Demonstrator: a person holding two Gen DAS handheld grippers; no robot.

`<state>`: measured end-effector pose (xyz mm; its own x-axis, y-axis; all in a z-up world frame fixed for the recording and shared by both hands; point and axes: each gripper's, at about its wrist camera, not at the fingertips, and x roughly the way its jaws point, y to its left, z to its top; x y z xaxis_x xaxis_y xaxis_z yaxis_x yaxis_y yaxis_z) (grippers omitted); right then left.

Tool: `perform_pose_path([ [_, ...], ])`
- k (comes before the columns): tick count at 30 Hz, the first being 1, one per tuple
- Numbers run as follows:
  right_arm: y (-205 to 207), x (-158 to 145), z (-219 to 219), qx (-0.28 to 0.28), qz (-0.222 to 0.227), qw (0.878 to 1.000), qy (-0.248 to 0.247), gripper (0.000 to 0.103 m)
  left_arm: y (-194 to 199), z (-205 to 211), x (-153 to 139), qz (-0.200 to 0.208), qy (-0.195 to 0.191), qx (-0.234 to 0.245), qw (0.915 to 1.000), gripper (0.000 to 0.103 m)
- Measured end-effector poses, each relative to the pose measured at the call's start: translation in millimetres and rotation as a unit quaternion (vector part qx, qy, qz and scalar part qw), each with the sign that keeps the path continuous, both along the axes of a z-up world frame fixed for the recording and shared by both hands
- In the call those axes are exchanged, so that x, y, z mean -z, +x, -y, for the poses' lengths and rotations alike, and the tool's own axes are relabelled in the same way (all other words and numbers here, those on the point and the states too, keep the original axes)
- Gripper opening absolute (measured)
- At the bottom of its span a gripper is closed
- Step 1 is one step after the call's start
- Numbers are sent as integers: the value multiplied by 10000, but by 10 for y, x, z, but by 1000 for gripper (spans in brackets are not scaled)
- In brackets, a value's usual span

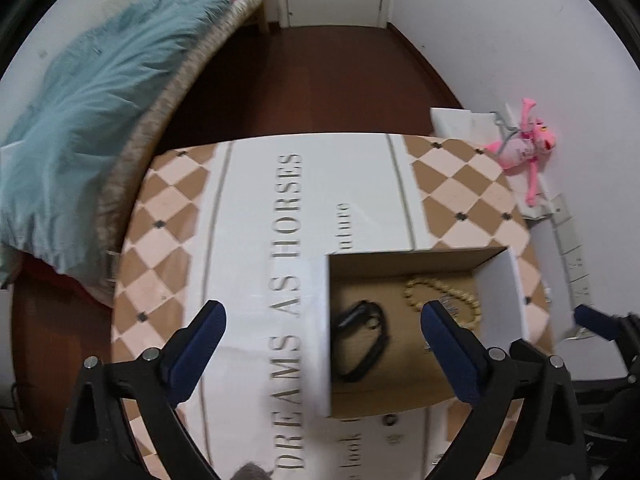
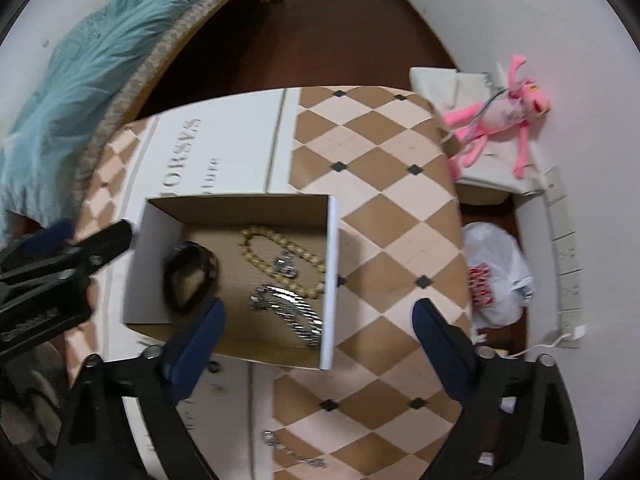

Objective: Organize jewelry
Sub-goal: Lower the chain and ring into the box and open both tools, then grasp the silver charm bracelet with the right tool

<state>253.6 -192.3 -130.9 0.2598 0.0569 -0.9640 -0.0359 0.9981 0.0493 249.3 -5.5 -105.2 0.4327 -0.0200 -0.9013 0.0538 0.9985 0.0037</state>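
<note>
An open cardboard box [image 2: 332, 248] stands on the checkered table [image 2: 384, 160]. In it lie a black band [image 2: 190, 276], a beige bead bracelet [image 2: 280, 256] with a small silver charm [image 2: 286, 266], and a silver bangle [image 2: 288, 308]. The box [image 1: 326, 320], black band [image 1: 362, 340] and bead bracelet [image 1: 440, 300] also show in the left wrist view. A silver chain [image 2: 292, 450] lies on the table near the front edge. My left gripper [image 1: 320, 320] is open and empty over the box's left wall. My right gripper [image 2: 316, 320] is open and empty above the box's near right corner.
A bed with a teal blanket [image 1: 100, 100] stands at the left. A pink plush toy [image 2: 500, 116] lies on a white box at the right. A white plastic bag [image 2: 496, 276] sits on the floor beside the table. Power strips [image 2: 568, 260] line the right wall.
</note>
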Motion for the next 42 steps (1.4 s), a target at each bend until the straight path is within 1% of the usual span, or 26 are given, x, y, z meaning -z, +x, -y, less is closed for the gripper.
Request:
perform_pose_path([
  [3, -41, 99, -32, 29, -46, 9998, -215, 96, -94, -22, 61, 22, 162, -61, 9998, 100],
  [6, -79, 164, -62, 33, -26, 9993, -364, 97, -161, -25, 125, -40, 213, -80, 9997, 100],
  [9, -113, 160, -86, 50, 35, 9990, -432, 97, -224, -29, 132, -58, 227, -106, 9997, 100],
  [11, -127, 126, -103, 65, 94, 9990, -432, 100, -264, -29, 96, -32, 232, -122, 9997, 100],
  [13, -160, 40, -111, 76, 209, 9989, -424, 100, -311, -33, 21, 36, 186, -137, 9997, 100],
  [16, -222, -165, -110, 137, 457, 9981, -398, 100, -375, -32, -121, 171, 161, -129, 9996, 100],
  [19, -315, -409, -91, 197, 731, 9966, -321, 100, -477, -38, -317, 417, 193, -114, 9989, 100],
  [21, -414, -556, -70, 236, 909, 9952, -278, 100, -557, -41, -408, 511, 270, -143, 9982, 100],
  [23, -537, -647, -53, 255, 989, 9945, -216, 100, -650, -51, -448, 563, 336, -198, 9977, 100],
  [25, -680, -657, -35, 258, 997, 9945, -189, 100, -789, -60, -428, 607, 389, -195, 9972, 100],
  [27, -840, -573, -11, 269, 912, 9953, -175, 100, -934, -59, -332, 585, 454, -193, 9971, 100],
  [30, -1126, -240, 6, 271, 615, 9977, -41, 100, -1127, -69, -63, 375, 540, -164, 9977, 100],
  [32, -1252, 21, -23, 205, 379, 9991, 0, 100, -1221, -93, 204, 66, 580, -143, 9982, 100],
  [35, -1390, 383, -97, 21, 132, 9999, 32, 99, -1327, -155, 545, -230, 690, -196, 9972, 100],
  [37, -1465, 579, -181, -140, 65, 9999, -18, 94, -1359, -190, 715, -395, 699, -262, 9964, 100],
  [39, -1500, 720, -272, -317, 59, 9994, -82, 83, -1393, -233, 829, -510, 690, -335, 9957, 100],
  [40, -1507, 775, -318, -387, 61, 9991, -131, 82, -1414, -251, 866, -550, 679, -356, 9955, 100],
  [41, -1515, 832, -354, -458, 37, 9988, -173, 77, -1421, -266, 902, -592, 670, -368, 9953, 100],
  [42, -1521, 884, -380, -500, -15, 9986, -199, 66, -1428, -268, 922, -612, 674, -373, 9952, 100],
])
